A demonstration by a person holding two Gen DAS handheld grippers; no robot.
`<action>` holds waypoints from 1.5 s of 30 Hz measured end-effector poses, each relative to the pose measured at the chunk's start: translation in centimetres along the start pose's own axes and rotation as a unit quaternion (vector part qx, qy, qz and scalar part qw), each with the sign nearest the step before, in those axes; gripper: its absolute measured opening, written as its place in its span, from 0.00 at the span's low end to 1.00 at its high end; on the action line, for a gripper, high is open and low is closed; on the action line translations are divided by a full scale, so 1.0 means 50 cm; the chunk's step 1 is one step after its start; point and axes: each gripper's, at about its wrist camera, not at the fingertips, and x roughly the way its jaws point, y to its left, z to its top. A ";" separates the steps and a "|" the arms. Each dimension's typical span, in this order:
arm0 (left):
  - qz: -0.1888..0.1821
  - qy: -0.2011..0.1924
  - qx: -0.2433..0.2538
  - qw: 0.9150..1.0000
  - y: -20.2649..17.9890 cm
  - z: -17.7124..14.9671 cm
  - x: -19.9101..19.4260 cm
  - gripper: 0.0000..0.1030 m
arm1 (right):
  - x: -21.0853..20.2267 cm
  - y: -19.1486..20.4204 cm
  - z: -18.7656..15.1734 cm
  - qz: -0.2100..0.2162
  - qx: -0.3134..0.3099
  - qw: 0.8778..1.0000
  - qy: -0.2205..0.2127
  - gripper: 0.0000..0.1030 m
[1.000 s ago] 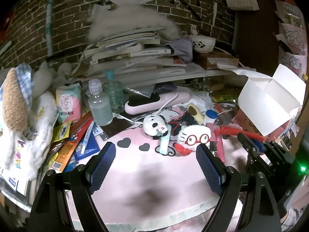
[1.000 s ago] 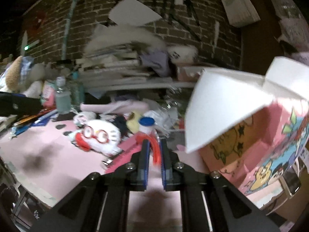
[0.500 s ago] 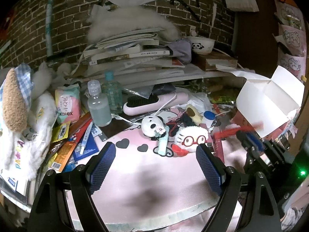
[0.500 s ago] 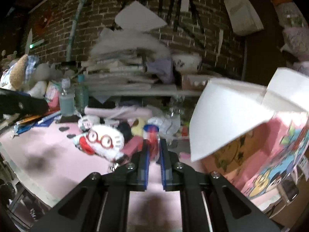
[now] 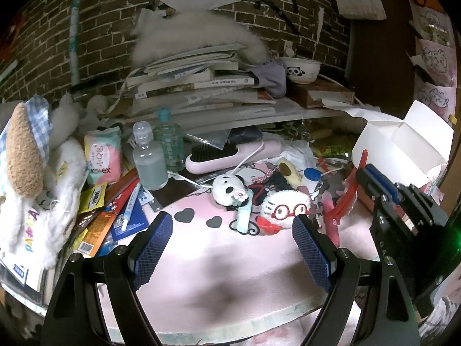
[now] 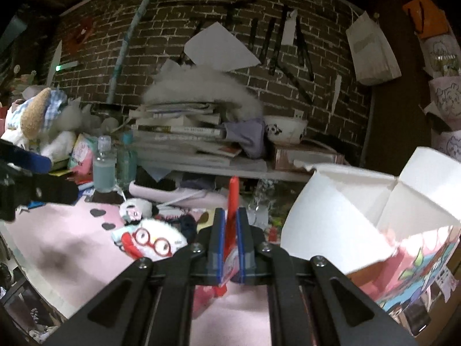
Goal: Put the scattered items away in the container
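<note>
The right gripper (image 6: 230, 230) is clamped on a red strip-like item (image 6: 232, 199) at frame centre, lifted beside the open box (image 6: 360, 216) at right. Carry step; next, swing over the opening and release. Left gripper (image 5: 230, 248) hangs spread wide, empty.

Red strip (image 6: 232, 201), pink mat (image 5: 230, 262) with black hearts, seemingly white box flaps (image 5: 403, 144).
</note>
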 end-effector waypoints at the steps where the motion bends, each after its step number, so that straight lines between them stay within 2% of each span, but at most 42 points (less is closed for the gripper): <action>1: -0.001 -0.001 0.000 1.000 0.000 0.000 0.000 0.81 | 0.002 0.000 0.003 0.002 0.000 1.000 0.002 0.05; 3: 0.000 -0.001 0.000 1.000 -0.001 -0.002 0.000 0.81 | 0.022 0.000 0.002 0.010 0.001 0.999 0.031 0.06; 16: 0.005 0.006 -0.004 1.000 0.007 -0.005 0.006 0.81 | 0.104 0.000 -0.081 0.034 0.017 0.991 0.125 0.06; 18: 0.007 0.008 -0.004 1.000 0.010 -0.006 0.008 0.81 | 0.115 -0.003 -0.088 0.035 0.021 0.990 0.136 0.06; 22: 0.008 0.009 -0.008 1.000 0.016 -0.007 0.010 0.81 | 0.106 -0.015 -0.082 0.031 0.031 0.991 0.130 0.06; 24: 0.006 0.010 -0.011 1.000 0.018 -0.008 0.012 0.81 | 0.099 -0.023 -0.077 0.026 0.038 0.991 0.124 0.12; 25: 0.005 0.010 -0.011 1.000 0.018 -0.007 0.013 0.81 | 0.098 -0.027 -0.074 0.024 0.040 0.991 0.122 0.25; 26: 0.005 0.010 -0.011 1.000 0.017 -0.008 0.013 0.81 | 0.098 -0.030 -0.072 0.023 0.045 0.991 0.121 0.47; 28: 0.005 0.009 -0.008 1.000 0.015 -0.008 0.013 0.81 | 0.098 -0.043 -0.071 0.026 0.066 0.991 0.118 0.61; 31: 0.004 0.009 -0.006 1.000 0.013 -0.009 0.014 0.81 | 0.105 -0.050 -0.071 0.034 0.076 0.988 0.131 0.61; 39: 0.003 0.014 -0.008 1.000 0.011 -0.012 0.021 0.81 | 0.096 -0.041 -0.104 0.016 0.074 0.985 0.156 0.59; 45: 0.005 0.013 -0.009 1.000 0.015 -0.011 0.020 0.81 | 0.102 -0.033 -0.111 0.007 0.061 0.986 0.154 0.38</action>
